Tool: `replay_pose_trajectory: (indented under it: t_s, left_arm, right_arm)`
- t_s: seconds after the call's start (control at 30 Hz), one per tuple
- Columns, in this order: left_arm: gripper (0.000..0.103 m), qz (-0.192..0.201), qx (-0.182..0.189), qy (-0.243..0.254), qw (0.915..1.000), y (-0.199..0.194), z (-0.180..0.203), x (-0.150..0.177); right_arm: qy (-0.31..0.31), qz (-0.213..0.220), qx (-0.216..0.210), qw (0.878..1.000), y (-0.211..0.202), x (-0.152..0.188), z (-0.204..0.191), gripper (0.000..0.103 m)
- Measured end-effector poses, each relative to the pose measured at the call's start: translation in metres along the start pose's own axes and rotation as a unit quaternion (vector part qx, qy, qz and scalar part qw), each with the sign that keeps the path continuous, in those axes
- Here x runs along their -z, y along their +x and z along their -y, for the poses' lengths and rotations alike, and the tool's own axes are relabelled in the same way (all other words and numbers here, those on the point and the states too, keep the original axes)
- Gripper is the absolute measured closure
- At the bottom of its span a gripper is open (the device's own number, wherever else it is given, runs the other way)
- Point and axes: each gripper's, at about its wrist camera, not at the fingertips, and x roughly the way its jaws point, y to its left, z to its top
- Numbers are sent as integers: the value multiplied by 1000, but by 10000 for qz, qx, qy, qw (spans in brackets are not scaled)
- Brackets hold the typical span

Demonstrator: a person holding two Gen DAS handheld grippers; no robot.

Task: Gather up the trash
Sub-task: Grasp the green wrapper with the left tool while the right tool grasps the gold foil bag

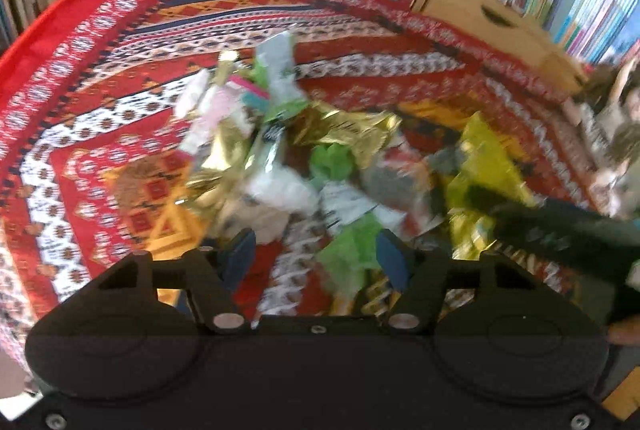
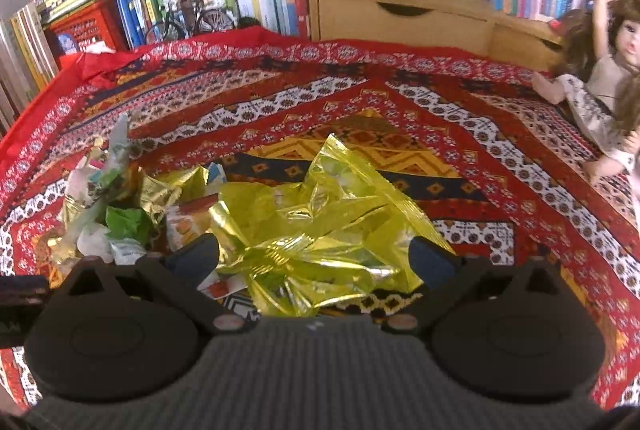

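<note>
Meanwhile, both the left gripper [image 1: 316, 254] and the right gripper [image 2: 314, 258] stand released over wrappers on the patterned cloth [image 2: 460, 118], the crumpled yellow foil [image 2: 316, 230] at lower centre between the right one's fingers, unpinched.

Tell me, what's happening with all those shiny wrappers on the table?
A person is holding two grippers over a pile of wrappers on the patterned red cloth, cleaning up trash. The right gripper is open around a crinkly yellow foil wrapper, not squeezing it yet. The left gripper is open above a green scrap. Nothing has been picked up so far.
</note>
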Motion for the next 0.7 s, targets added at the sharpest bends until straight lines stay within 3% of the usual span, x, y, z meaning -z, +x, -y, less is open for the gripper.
replay_pose_trajectory:
  t_s: [0.17, 0.7]
  left_arm:
    - [45, 29, 237, -291, 9993, 10, 8, -11]
    - [59, -230, 57, -384, 9990, 47, 19, -25]
  right_arm:
    - [-3, -273, -132, 9995, 27, -3, 6, 0]
    - [310, -671, -488, 9961, 61, -8, 22, 0]
